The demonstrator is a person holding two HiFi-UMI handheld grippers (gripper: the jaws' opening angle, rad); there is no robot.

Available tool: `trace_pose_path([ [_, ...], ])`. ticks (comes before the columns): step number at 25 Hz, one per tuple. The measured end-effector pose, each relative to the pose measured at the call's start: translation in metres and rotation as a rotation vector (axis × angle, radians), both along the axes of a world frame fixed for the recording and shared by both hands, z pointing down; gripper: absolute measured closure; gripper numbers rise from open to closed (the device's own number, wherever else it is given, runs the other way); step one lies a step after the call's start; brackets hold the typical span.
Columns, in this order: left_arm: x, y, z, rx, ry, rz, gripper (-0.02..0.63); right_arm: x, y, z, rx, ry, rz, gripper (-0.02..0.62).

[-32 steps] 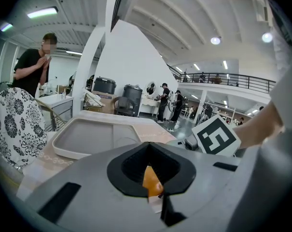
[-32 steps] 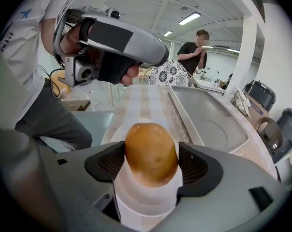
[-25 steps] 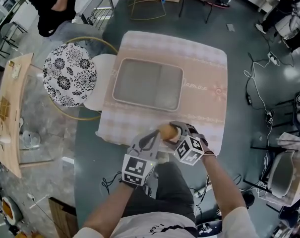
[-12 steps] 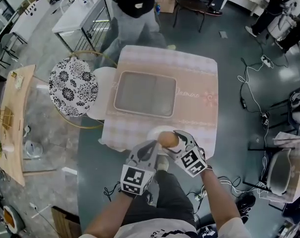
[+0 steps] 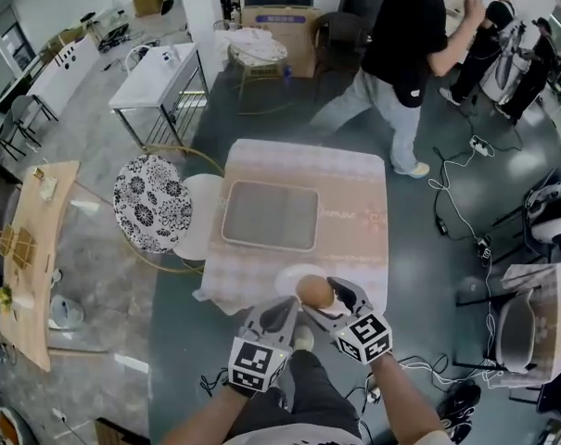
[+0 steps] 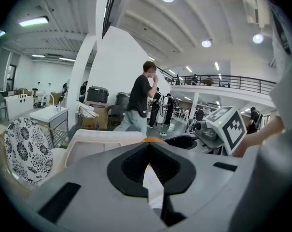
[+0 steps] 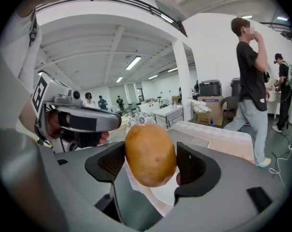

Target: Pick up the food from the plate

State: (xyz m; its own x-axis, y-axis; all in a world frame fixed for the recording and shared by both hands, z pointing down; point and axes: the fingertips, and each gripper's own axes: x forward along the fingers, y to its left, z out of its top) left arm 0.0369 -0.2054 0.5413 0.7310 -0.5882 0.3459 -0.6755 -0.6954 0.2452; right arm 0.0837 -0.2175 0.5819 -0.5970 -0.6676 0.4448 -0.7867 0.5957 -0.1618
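Overhead, a patterned chair (image 5: 150,202) stands left of the table (image 5: 359,235), where a grey tray (image 5: 270,215) lies beyond a white plate (image 5: 284,277). The left tool (image 5: 292,310) is pressed together. The right tool (image 5: 319,297) pinches a potato (image 5: 313,290) just above the plate, and a person in black (image 5: 405,54) is past the table's far corner.

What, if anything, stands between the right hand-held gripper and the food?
Nothing visible: the right hand-held gripper clamps the brown oval potato between its jaws, above the round white plate.
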Motion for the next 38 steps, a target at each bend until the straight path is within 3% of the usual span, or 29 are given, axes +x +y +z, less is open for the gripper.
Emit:
trace_pose_path([
  [7, -0.007, 0.026, -0.061, 0.016, 0.028, 0.003, 0.600, 0.002, 0.031, -0.078, 0.082, -0.058, 0.090, 0.284],
  [16, -0.017, 0.043, -0.134, 0.102, 0.106, 0.013, 0.600, -0.007, 0.050, -0.168, 0.213, -0.142, 0.140, 0.284],
  [38, -0.046, 0.073, -0.206, 0.209, 0.170, 0.010, 0.600, -0.033, 0.093, -0.267, 0.386, -0.199, 0.158, 0.284],
])
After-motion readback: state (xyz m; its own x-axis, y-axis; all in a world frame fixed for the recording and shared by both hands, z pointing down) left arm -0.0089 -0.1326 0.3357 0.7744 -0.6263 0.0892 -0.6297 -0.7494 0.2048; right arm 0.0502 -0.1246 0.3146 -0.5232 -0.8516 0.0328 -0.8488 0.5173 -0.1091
